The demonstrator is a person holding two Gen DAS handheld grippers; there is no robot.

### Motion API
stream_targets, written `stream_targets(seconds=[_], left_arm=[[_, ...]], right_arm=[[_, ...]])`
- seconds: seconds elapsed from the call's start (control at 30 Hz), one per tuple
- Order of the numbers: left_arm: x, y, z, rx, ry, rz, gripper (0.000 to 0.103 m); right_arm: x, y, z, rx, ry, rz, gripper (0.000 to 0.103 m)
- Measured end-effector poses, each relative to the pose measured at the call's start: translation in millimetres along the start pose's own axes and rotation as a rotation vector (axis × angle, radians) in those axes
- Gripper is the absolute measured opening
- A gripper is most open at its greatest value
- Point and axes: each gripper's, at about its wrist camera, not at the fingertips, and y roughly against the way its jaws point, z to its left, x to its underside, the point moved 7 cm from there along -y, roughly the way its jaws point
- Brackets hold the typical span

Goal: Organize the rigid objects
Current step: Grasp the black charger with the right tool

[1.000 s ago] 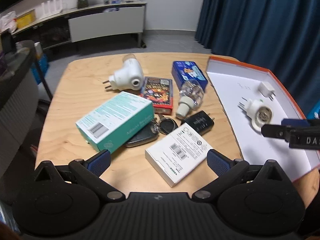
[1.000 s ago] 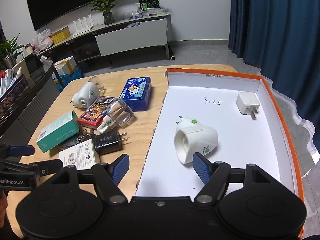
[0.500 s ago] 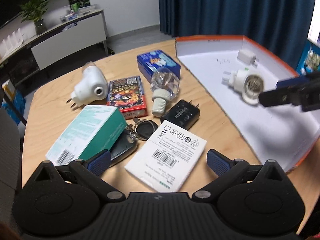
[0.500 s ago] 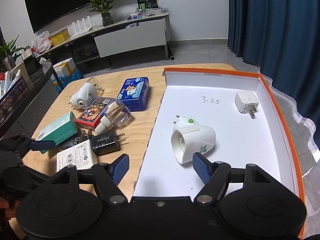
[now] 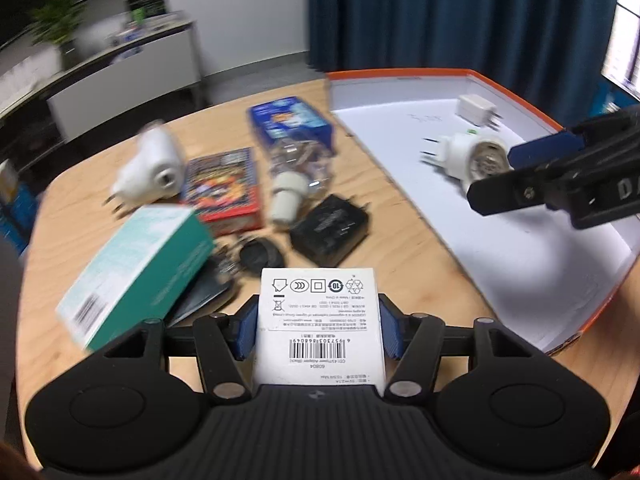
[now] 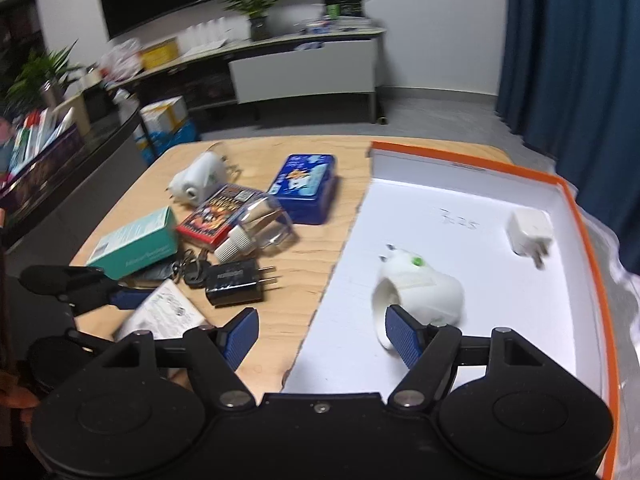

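Matt white cardboard box (image 5: 320, 320), pale wood-grain table (image 5: 420, 264), clear glossy plastic bulb (image 6: 260, 226).

- A packed cluster filled the centre-left of the left wrist view: teal box (image 5: 136, 276), black adapter (image 5: 330, 232), keys (image 5: 256, 256) and bulb (image 5: 296, 184) lay touching or just beside one another.
- Bare tabletop (image 5: 404, 248) ran as a strip between that cluster and the orange-edged tray (image 6: 580, 216).
- Tray floor lay open at lower right; the white plug (image 6: 424, 292) and white charger (image 6: 530, 232) sat apart inside.
- The right claw (image 5: 520, 176) crossed the tray at right.
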Motion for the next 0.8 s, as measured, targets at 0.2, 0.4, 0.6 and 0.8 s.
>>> stream_targets(seconds=[0.2, 0.4, 0.6, 0.8], left_arm=[[8.0, 33.2, 19.8, -0.092, 0.119, -0.043, 0.06], [17.7, 45.5, 42.7, -0.106, 0.22, -0.054, 0.06], [18.6, 47.3, 50.4, -0.098, 0.251, -0.073, 0.06], [20.3, 43.7, 49.2, -0.086, 0.254, -0.077, 0.06]], right_arm=[[-5.1, -32.0, 28.1, -0.054, 0.042, 0.04, 0.083], [-11.5, -66.0, 54.6, -0.072, 0.081, 0.06, 0.083], [-16.8, -88.7, 60.2, -0.071, 0.113, 0.121, 0.084], [-22.7, -103.5, 65.9, -0.05, 0.173, 0.151, 0.085]])
